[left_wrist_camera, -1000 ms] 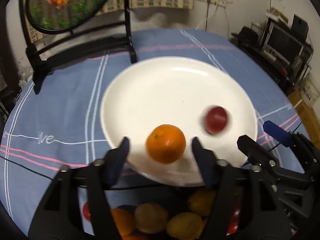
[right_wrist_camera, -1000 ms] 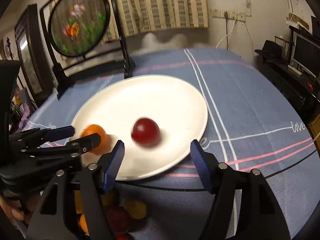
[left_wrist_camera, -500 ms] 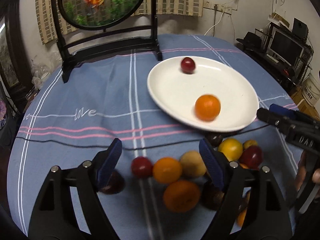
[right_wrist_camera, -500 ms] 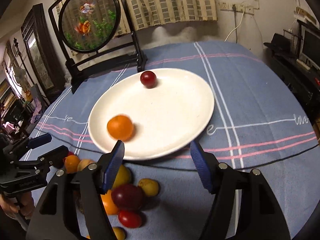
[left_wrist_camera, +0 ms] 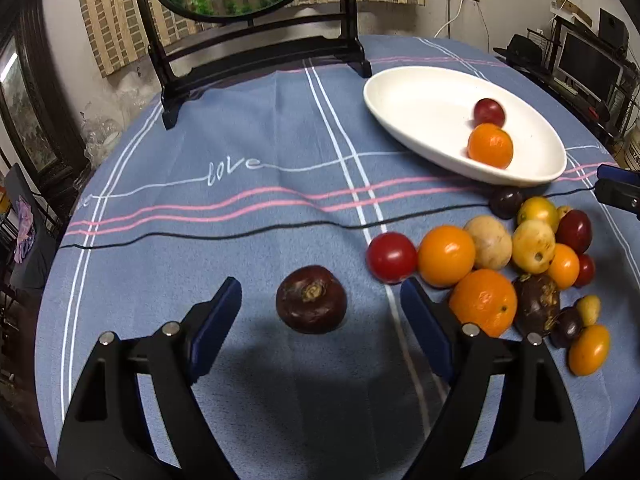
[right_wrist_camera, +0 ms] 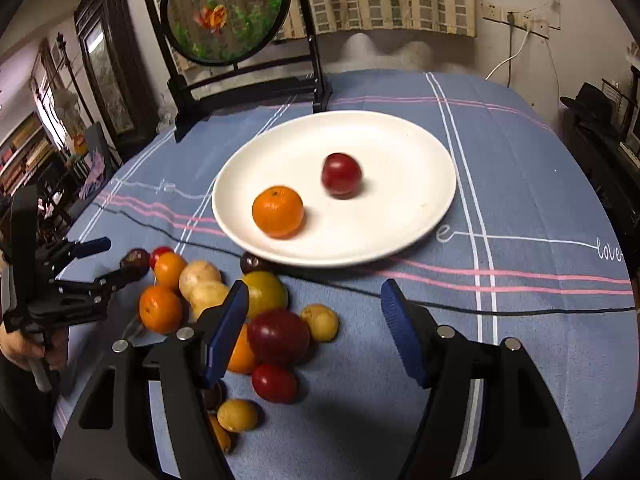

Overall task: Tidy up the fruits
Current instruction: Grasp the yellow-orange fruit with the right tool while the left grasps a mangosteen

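Our left gripper [left_wrist_camera: 320, 320] has its fingers [left_wrist_camera: 216, 320] spread and still widening, with a dark purple fruit [left_wrist_camera: 311, 299] lying on the worktop [left_wrist_camera: 240, 240] between them, touching neither pad. Just beyond the right-hand finger sits the fruit pile [left_wrist_camera: 512, 264]: a red tomato [left_wrist_camera: 392, 257], oranges, yellow and dark fruits packed together. Farther ahead and to the right lies the white plate [left_wrist_camera: 420, 96], with an orange [left_wrist_camera: 490, 146] and a red fruit [left_wrist_camera: 489, 112] on it.

Our right gripper [right_wrist_camera: 314, 328] keeps its fingers [right_wrist_camera: 404, 332] released, gripping nothing. A dark red fruit [right_wrist_camera: 278, 336] lies just inside its left-hand finger, and bare blue cloth fills the remaining gap. The plate lies straight ahead of these fingers.
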Motion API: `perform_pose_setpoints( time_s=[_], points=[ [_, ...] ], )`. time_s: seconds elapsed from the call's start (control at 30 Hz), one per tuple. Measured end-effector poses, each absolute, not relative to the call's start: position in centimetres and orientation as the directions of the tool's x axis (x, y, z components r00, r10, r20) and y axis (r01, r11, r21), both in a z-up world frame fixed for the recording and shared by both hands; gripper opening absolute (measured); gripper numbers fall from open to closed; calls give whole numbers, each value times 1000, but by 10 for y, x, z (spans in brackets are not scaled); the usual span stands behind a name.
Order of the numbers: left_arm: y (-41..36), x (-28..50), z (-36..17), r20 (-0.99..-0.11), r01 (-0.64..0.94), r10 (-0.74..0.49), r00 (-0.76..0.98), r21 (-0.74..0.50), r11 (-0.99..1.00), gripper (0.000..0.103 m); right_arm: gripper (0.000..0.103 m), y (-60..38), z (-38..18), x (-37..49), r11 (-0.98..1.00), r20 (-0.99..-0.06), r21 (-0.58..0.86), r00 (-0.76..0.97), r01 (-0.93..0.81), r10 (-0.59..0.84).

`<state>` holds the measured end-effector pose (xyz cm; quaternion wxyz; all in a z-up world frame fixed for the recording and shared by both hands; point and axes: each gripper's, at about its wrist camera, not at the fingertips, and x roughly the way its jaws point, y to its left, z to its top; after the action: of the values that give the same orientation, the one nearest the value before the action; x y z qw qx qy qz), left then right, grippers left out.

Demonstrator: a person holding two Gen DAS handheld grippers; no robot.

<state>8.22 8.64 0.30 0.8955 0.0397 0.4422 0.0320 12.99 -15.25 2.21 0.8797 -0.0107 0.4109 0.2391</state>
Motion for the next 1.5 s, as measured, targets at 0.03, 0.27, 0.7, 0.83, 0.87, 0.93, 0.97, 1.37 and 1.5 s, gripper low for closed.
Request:
perform_pose_setpoints(
  time_s=[0.03,0.27,0.7,0.83,0.87,0.93,0.97,1.37,1.5],
  points=[
    [87,84,-1,-794,-23,93,601,100,995,83,68,-152,21,129,885,-731,176,545,-432,412],
    [91,97,-19,-813,-11,47,581,50,999,42,68,-152,15,125,883,-761,145,520,-447,389],
    [64,84,0,-779,4,46,625,63,998,42,69,-133,-2,55,711,-805,170,320,-683,499],
    [64,83,3,-777,4,45,628,61,998,42,69,-128,-4,47,711,-800,181,318,-680,508],
    [64,82,4,-776,3,45,629,60,998,42,69,-128,-4,46,718,-799,188,321,-671,509],
    [65,79,6,-774,6,36,633,52,999,42,68,-126,-1,44,722,-792,209,319,-660,521],
    [65,77,7,-772,8,32,634,48,999,42,67,-124,-1,41,723,-791,211,319,-658,522],
    [57,55,14,-760,39,-16,649,12,999,42,41,-99,-13,36,777,-818,127,378,-616,434],
    [52,54,23,-749,51,-19,662,19,999,42,42,-118,9,47,787,-771,173,416,-592,483]
  ],
)
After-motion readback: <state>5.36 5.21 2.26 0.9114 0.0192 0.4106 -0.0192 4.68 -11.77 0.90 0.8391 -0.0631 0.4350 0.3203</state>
